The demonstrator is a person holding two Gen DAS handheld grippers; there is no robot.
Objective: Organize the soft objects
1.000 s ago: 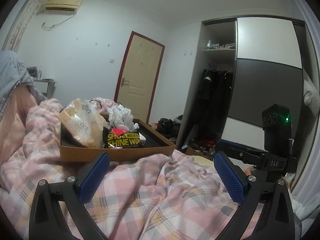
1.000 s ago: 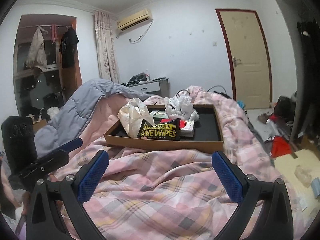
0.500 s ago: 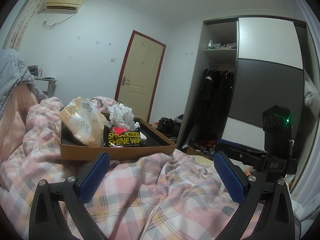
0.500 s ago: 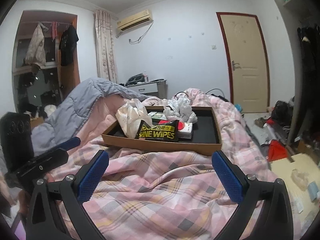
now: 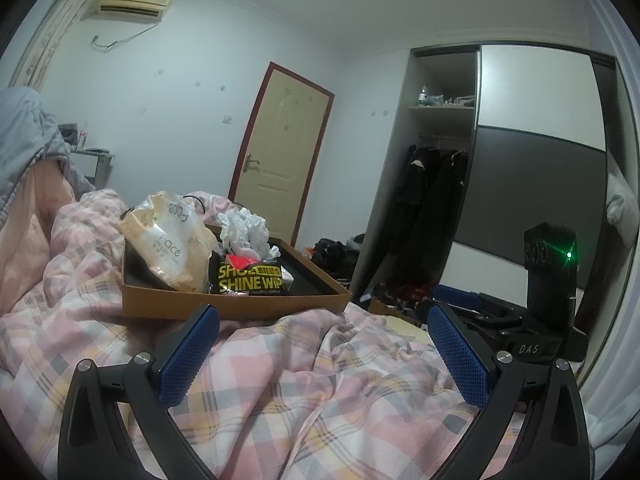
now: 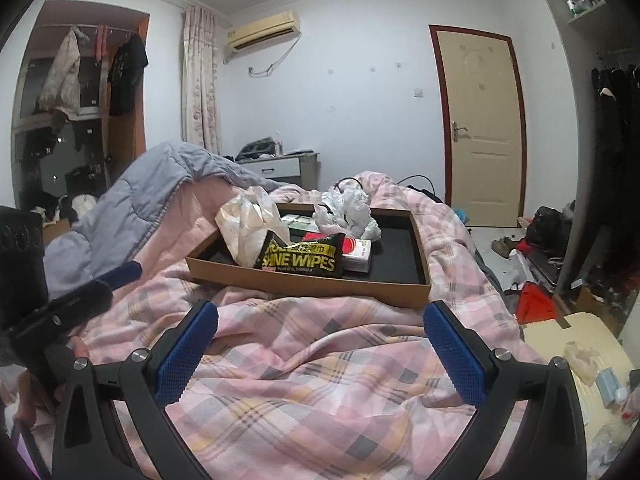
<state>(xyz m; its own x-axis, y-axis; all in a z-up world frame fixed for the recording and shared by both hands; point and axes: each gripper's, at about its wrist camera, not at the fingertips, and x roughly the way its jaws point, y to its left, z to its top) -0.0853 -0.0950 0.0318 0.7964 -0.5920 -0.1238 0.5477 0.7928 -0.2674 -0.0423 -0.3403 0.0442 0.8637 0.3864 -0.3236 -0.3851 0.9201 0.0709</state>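
Resting beyond both spread claws [image 5: 320, 350] [image 6: 320, 348], wipes pack [image 6: 301, 257]

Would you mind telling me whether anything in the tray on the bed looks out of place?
The black wipes pack stands on edge against the beige bag rather than lying flat, and the cardboard tray sits tilted on rumpled bedding.

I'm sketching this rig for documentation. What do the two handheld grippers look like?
Both the left gripper and right gripper have matte black angled arms with silver screws and blue cross-hatched finger pads. The right gripper carries a black box with a green light, lettered "DAS" below.
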